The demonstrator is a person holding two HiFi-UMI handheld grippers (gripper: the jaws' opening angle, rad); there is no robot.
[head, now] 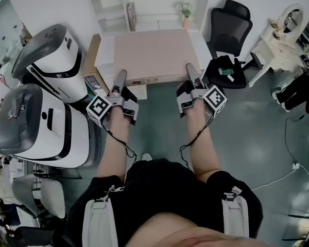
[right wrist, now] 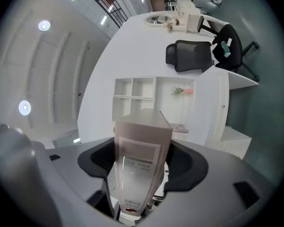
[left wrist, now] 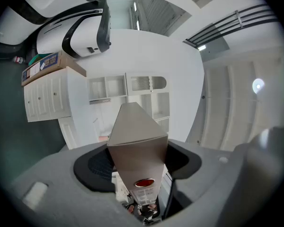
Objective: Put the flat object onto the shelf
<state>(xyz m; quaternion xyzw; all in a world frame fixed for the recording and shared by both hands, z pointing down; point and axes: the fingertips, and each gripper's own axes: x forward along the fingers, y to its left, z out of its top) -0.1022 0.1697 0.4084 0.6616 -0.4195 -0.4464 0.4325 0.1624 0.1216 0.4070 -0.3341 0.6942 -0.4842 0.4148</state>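
Beige flat box, near edge clamped, shelf ahead.

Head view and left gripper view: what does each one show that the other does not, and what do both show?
Only the head view: the right claw, the chair and the plant. Only the left gripper view: a ceiling lamp. Both: the box held in the left claw, the shelf ahead and a white machine.
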